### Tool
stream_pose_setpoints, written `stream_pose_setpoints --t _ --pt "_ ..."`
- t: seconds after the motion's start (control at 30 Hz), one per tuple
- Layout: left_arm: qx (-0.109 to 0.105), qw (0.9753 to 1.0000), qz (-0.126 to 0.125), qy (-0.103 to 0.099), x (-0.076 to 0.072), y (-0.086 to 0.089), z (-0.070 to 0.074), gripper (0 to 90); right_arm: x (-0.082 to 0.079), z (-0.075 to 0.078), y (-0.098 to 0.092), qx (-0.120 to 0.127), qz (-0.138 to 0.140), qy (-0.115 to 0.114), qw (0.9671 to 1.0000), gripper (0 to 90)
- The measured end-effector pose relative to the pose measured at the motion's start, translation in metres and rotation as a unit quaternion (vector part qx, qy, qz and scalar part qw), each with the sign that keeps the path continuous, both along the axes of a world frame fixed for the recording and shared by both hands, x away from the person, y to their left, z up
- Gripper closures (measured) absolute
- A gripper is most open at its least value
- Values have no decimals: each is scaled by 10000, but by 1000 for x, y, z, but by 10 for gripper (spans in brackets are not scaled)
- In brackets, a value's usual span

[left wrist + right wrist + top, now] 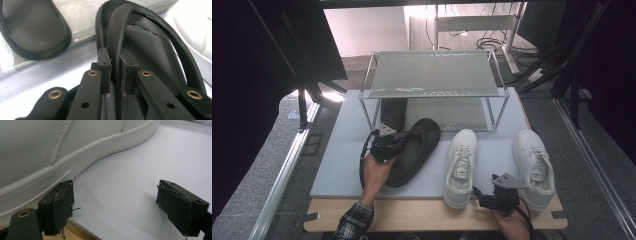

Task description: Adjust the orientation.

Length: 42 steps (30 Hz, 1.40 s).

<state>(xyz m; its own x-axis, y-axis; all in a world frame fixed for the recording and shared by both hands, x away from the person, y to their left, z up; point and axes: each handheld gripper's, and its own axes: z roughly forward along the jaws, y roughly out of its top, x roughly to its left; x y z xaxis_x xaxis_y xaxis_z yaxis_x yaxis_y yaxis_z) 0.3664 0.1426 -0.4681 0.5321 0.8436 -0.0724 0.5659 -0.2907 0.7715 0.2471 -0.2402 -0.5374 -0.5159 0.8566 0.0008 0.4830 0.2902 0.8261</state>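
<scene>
A wooden counter (pixel 412 216) carries a pale grey mat (pixel 342 160), and at the mat's far edge stands a two-tier metal shoe rack (pixel 434 75) with mesh shelves; beyond it lie a pale floor and tangled cables.

On the mat, just in front of the rack's left half, lies a black slide sandal (pixel 414 150), its toe pointing up and to the right toward the rack. The left gripper (pixel 387 142) is clamped on it: in the left gripper view the two jaws are pressed nearly together on the raised edge of the sandal's strap (pixel 117 50), with only that band of black material between the pads. The person's left hand (pixel 376 172) holds this gripper from below, a plaid cuff showing at the counter's near edge.

A second black sandal (pixel 393 114) rests on the rack's lower shelf, just behind the held one; in the left gripper view its rounded end (pixel 32 30) lies on the grey shelf surface.

To the right, two white sneakers sit on the mat, toes toward the rack: the left sneaker (pixel 460 165) near the middle, the right sneaker (pixel 534 167) well apart from it near the mat's right edge. The right gripper (pixel 497 197) hovers over the counter's near edge between their heels. Its jaws stand wide apart and hold nothing; in the right gripper view one pad sits just beside the white sneaker's sole (pixel 75 162).
</scene>
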Motion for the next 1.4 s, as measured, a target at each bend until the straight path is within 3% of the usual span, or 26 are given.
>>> stream_pose_setpoints --t 0.33,0.8,0.93,1.23,1.33,1.4 --pt "-13 9993 376 -48 24 -8 -4 802 0 0 0 4 -6 8 10000 148" --pt "-67 9963 844 -129 56 -20 -8 801 0 0 0 11 6 -2 10000 148" --pt "-39 9950 983 -165 62 -20 -12 801 0 0 0 11 8 -2 10000 148" --pt "-209 9917 1257 -152 68 -19 -22 804 0 0 0 11 11 -2 10000 148" --pt "-166 9918 1263 -129 68 -20 -24 804 0 0 0 11 11 -2 10000 148" --pt "-266 9918 1245 -93 68 -18 -24 796 0 0 0 8 14 -5 10000 148"
